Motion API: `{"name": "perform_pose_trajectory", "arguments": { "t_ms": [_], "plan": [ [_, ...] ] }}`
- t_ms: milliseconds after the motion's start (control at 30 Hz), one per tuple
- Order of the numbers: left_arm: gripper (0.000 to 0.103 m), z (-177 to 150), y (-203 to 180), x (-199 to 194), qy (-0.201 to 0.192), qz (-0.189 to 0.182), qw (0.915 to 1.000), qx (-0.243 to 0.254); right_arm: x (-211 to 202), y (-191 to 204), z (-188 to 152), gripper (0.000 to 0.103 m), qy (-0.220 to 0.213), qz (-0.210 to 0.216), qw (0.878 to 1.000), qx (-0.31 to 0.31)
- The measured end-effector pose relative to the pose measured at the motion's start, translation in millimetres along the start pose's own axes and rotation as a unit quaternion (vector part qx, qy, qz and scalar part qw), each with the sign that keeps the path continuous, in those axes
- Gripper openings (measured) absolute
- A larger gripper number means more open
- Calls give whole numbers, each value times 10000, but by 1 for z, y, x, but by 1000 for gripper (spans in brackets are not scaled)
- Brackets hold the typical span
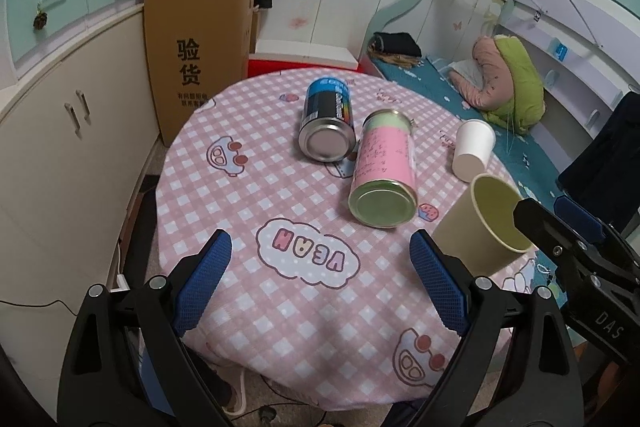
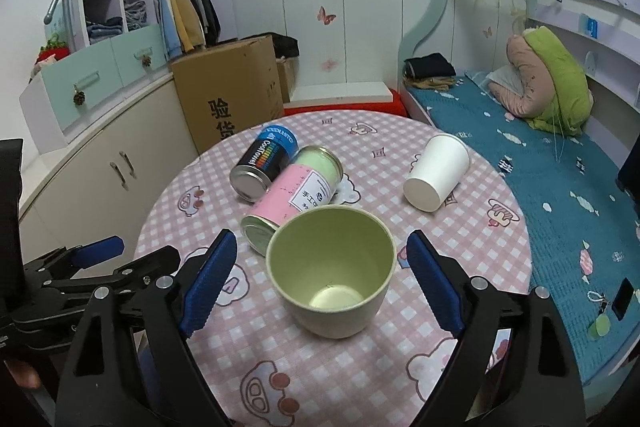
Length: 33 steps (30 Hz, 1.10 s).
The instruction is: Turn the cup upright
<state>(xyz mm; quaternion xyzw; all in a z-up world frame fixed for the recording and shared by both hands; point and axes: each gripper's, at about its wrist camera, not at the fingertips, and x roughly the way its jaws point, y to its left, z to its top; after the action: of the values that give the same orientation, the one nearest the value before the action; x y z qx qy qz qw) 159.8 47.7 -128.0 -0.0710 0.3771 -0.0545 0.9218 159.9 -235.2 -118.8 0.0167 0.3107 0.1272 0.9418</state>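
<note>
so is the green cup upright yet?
Upright: the green cup stands on its base on the tablecloth, mouth up, inside bottom visible, between the open right gripper fingers.

Bare desk under my wide-open left claw, green cup upright between my parted right claw pads, pink can touching blue can just behind, white cup lying apart.

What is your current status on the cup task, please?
Left gripper and right gripper both open, jaws empty. Pale green plastic cup upright between right jaws, untouched. White paper cup on its side; two tins lying behind.
</note>
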Motion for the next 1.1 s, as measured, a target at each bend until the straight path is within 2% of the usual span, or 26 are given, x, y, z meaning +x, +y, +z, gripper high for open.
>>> {"name": "perform_pose_trajectory", "arguments": {
  "t_ms": [467, 833, 867, 900, 1100],
  "plan": [
    [92, -10, -20, -76, -775, 181, 9964, 285, -87, 14, -4, 85, -703, 54, 9975, -63],
    [93, -26, -36, -151, -1743, 290, 9834, 416, -168, 29, -16, 85, -1468, 98, 9888, -248],
    [93, -28, -37, -158, -1830, 294, 9818, 416, -172, 30, -17, 87, -1516, 90, 9881, -260],
    [93, -31, -36, -164, -1893, 305, 9806, 411, -179, 31, -19, 95, -1592, 91, 9868, -270],
    [97, -43, -40, -194, -2334, 389, 9707, 421, -212, 36, -31, 95, -1918, 120, 9808, -343]
  ]
}}
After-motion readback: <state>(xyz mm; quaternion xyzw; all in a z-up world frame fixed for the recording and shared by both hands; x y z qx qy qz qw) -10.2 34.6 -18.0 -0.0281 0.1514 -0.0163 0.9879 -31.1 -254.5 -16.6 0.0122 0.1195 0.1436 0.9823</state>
